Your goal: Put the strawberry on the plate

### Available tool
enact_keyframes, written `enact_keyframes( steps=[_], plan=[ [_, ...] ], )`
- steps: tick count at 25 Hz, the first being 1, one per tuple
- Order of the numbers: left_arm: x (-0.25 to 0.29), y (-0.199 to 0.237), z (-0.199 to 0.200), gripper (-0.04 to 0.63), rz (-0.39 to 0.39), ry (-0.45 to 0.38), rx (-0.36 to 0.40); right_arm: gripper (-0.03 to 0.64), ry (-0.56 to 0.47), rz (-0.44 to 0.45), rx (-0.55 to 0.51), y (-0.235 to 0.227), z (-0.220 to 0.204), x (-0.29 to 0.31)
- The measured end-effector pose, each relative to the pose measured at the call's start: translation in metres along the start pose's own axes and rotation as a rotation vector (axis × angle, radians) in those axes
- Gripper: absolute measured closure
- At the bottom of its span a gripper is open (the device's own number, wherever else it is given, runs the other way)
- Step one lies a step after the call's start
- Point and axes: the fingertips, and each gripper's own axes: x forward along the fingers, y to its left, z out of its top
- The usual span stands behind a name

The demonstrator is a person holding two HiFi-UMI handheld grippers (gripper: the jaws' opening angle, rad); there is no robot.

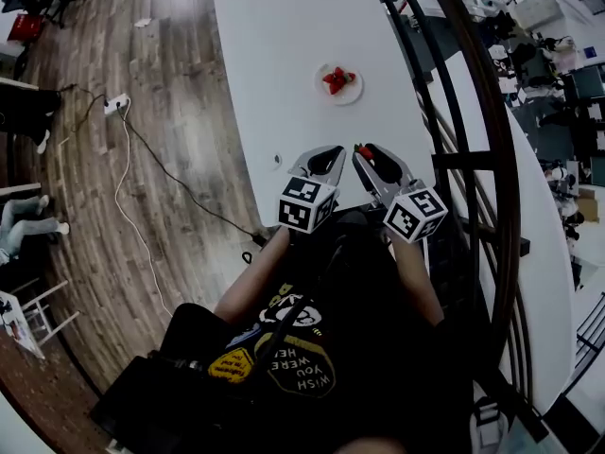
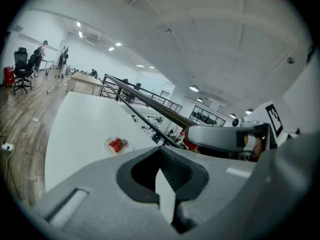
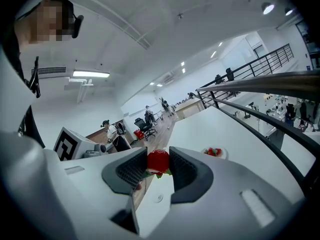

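The carry is the step in hand: the strawberry (image 3: 158,161) is off the desk (image 1: 284,45) and pinched between the fingers (image 3: 131,171) of the right gripper (image 1: 367,151), the dark ribbed pads pressing its two sides, with a little green leaf showing beneath the red. In the head view that gripper sits close to the person's body, at the near edge of the desk. The plate (image 1: 338,83) lies farther out on the white surface, at about 11 o'clock from it and well apart. The left gripper (image 1: 329,156) is held just beside the right one, at its 9 o'clock. Its fingers are brought together with nothing between them, so it looks to have no part in this step. The plate is small, round and white, and it is not empty: other strawberries (image 2: 117,144) are clustered near its middle, though how many I cannot tell. As I judge it, the next move calls for reaching the right gripper forward and slightly left over the desk. It should then lower until the fruit is just above a bare part of the plate's rim side and ease the fingers apart there. Releasing from height risks the fruit rolling off so small a plate or knocking those already on it.
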Motion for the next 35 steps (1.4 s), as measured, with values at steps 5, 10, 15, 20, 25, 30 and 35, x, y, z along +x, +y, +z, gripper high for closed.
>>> enact_keyframes(
  steps=[5, 10, 15, 20, 25, 30, 35],
  plan=[
    [0.005, 0.023, 0.001, 0.591, 0.017, 0.008, -0.028, 0.477, 0.045, -0.001, 0.005, -0.007, -0.003, 0.019],
    [0.014, 0.043, 0.005, 0.591, 0.051, 0.027, -0.049, 0.476, 0.084, 0.011, -0.018, -0.023, 0.000, 0.039],
    [0.026, 0.055, 0.003, 0.591, 0.085, 0.057, -0.060, 0.477, 0.135, 0.039, -0.040, -0.044, -0.002, 0.059],
    [0.051, 0.057, -0.004, 0.591, 0.070, 0.074, -0.104, 0.477, 0.171, 0.066, -0.056, -0.063, -0.004, 0.073],
    [0.070, 0.063, 0.000, 0.592, 0.100, 0.046, -0.149, 0.477, 0.196, 0.086, -0.070, -0.080, -0.005, 0.081],
    [0.083, 0.076, -0.005, 0.592, 0.145, 0.080, -0.143, 0.477, 0.222, 0.095, -0.074, -0.095, -0.008, 0.090],
    [0.100, 0.084, -0.014, 0.591, 0.178, 0.123, -0.147, 0.477, 0.261, 0.082, -0.058, -0.117, -0.020, 0.099]
  ],
)
